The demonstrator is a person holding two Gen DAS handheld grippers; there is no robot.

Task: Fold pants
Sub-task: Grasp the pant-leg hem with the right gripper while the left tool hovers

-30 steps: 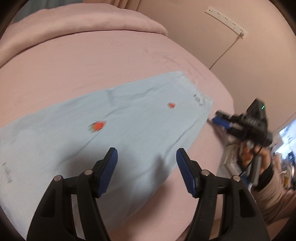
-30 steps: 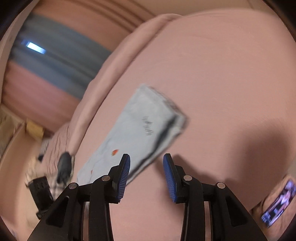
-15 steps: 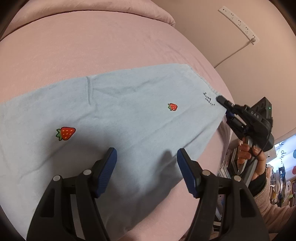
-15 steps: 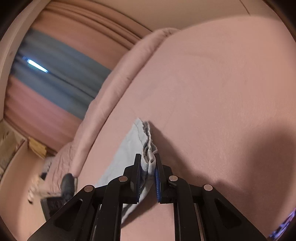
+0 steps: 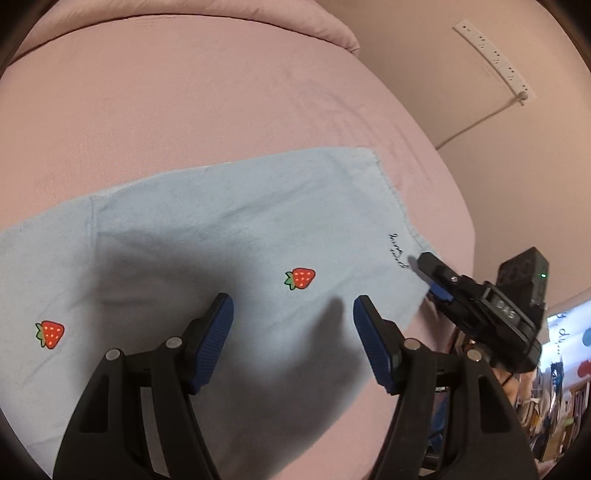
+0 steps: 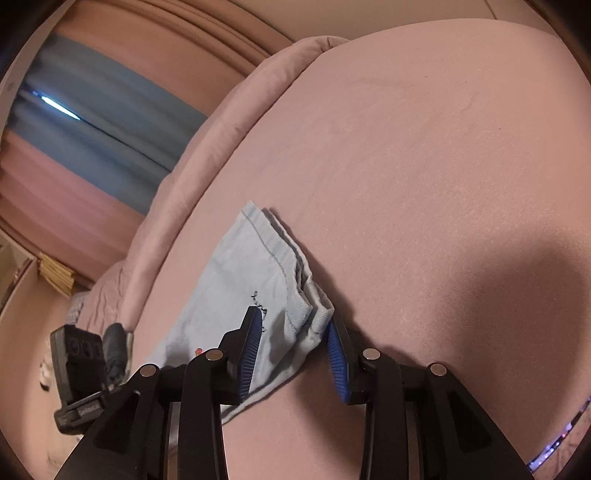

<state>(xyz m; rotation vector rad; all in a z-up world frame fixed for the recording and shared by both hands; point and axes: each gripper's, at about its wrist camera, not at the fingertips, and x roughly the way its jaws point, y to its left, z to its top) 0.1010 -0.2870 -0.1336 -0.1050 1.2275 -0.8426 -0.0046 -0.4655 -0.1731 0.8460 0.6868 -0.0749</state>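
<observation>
Light blue pants point(image 5: 207, 243) with red strawberry prints lie flat on the pink bed point(image 5: 207, 96). My left gripper point(image 5: 291, 321) is open and hovers just above the cloth near its front edge. My right gripper point(image 6: 293, 332) is open, its blue pads on either side of the pants' bunched waistband corner point(image 6: 310, 306). It also shows in the left wrist view point(image 5: 436, 277) at the right corner of the pants beside the black script print. The pants point(image 6: 240, 280) stretch away to the left in the right wrist view.
A rolled pink duvet point(image 5: 280, 22) lies along the bed's far side. A white power strip point(image 5: 491, 55) hangs on the wall at right. Curtains point(image 6: 92, 122) and the left gripper's body point(image 6: 77, 373) show at left. Cluttered shelves point(image 5: 561, 406) stand off the bed's right edge.
My right gripper was shut on the waistband corner half a second ago and has opened around it. My left gripper has dropped closer to the pants.
</observation>
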